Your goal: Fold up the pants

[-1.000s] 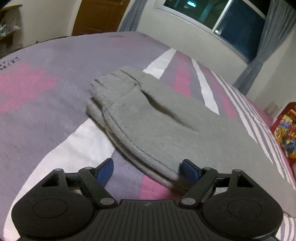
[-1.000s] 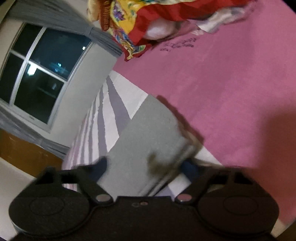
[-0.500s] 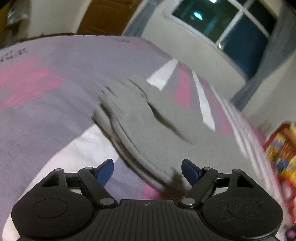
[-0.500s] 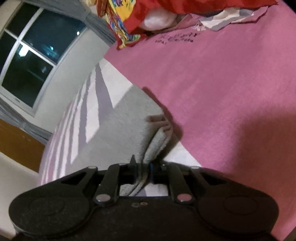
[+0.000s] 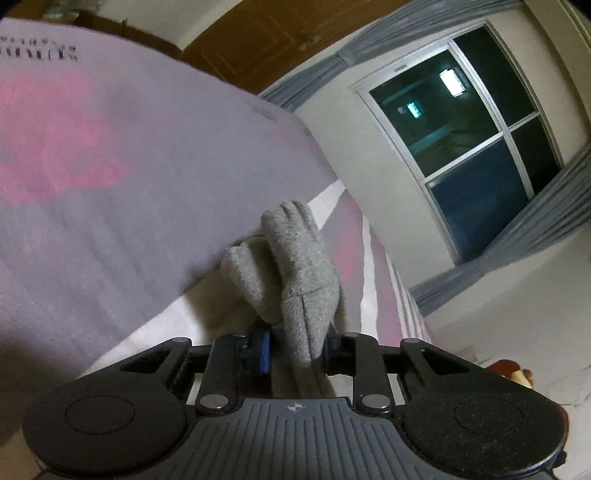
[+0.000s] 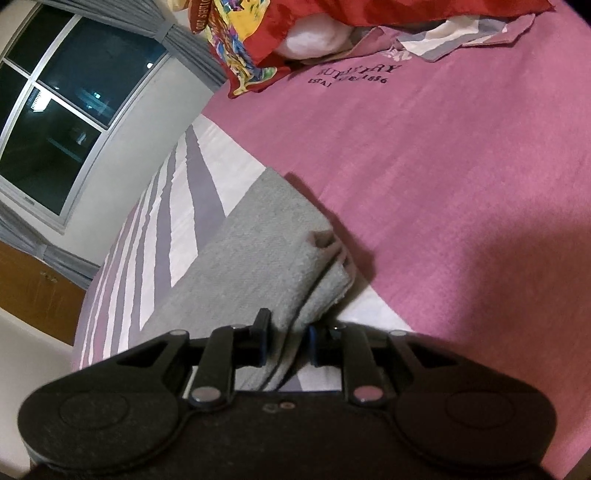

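Note:
The grey fleece pants (image 5: 295,273) lie on the striped bedsheet (image 5: 92,184). My left gripper (image 5: 295,350) is shut on a bunched end of the pants, which stands up between its blue pads and is lifted off the bed. In the right wrist view, my right gripper (image 6: 286,345) is shut on the layered edge of the pants (image 6: 258,258), whose flat folded part stretches away over the sheet (image 6: 443,184). The rest of the garment is hidden behind the grippers.
A red and yellow patterned bundle with a white pillow (image 6: 280,33) lies at the head of the bed. A dark window (image 5: 465,136) with grey curtains and a wooden door (image 5: 266,37) stand beyond the bed. Loose cloth (image 6: 461,33) lies at the far right.
My left gripper closed on the pants end and lifted it, tilting. My right gripper closed on the pants edge half a second ago and still holds it.

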